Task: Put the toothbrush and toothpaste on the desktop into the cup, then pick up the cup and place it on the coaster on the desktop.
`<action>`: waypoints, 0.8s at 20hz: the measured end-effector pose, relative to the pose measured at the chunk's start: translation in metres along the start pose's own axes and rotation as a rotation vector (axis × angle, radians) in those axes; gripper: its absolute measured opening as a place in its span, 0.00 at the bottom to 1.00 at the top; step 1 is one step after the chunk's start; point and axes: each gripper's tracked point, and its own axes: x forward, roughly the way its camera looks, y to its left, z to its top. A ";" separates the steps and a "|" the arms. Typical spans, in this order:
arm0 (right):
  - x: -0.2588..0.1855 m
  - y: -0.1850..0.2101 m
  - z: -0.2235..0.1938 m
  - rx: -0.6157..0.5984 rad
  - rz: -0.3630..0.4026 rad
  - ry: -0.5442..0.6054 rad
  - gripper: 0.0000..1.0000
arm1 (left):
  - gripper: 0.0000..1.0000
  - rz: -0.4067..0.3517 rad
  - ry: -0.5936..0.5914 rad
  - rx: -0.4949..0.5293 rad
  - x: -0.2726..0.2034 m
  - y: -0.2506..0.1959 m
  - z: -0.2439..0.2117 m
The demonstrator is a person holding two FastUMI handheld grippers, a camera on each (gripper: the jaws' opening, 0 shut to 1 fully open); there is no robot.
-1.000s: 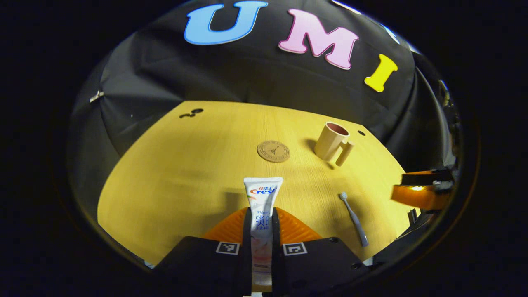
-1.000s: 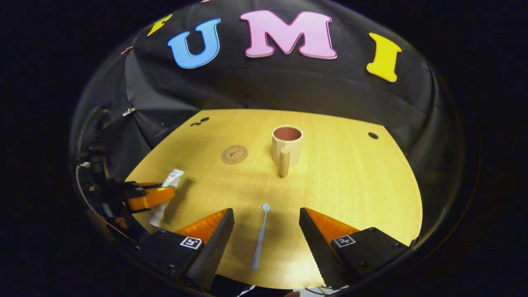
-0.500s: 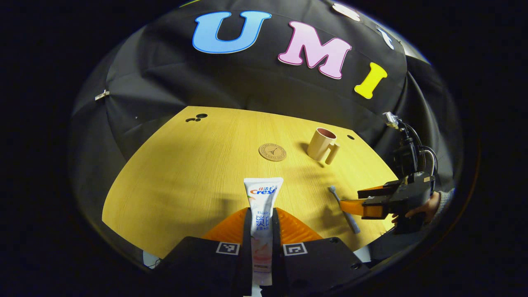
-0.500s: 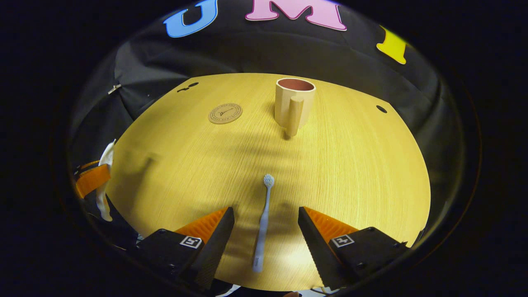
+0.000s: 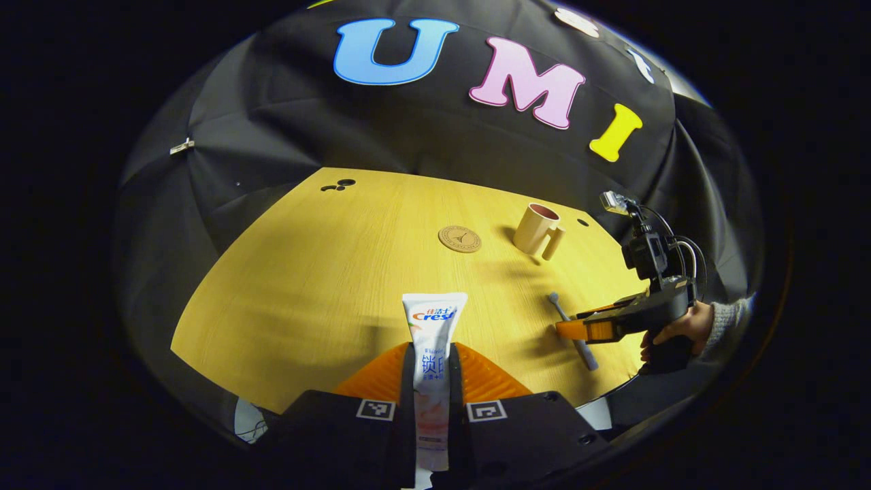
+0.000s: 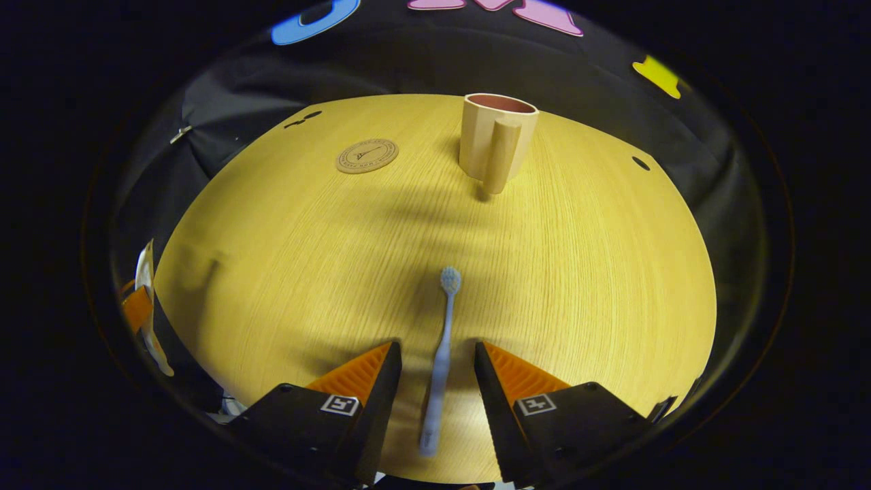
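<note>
Toothpaste held, toothbrush straddled.
Left gripper view: my left gripper clamped the toothpaste above the desk; coaster beside cup. Right gripper view: my right gripper stood open around the toothbrush, lying flat, not touching.
</note>
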 end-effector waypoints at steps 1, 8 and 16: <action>0.001 -0.002 0.001 0.007 -0.002 0.003 0.68 | 0.24 0.005 0.002 -0.003 -0.002 0.002 0.000; -0.001 -0.001 -0.005 -0.009 -0.005 0.083 0.12 | 0.24 0.042 0.009 -0.009 -0.012 0.006 -0.008; -0.020 0.006 0.014 0.065 0.096 -0.079 0.05 | 0.24 0.018 -0.054 -0.008 -0.011 -0.016 0.018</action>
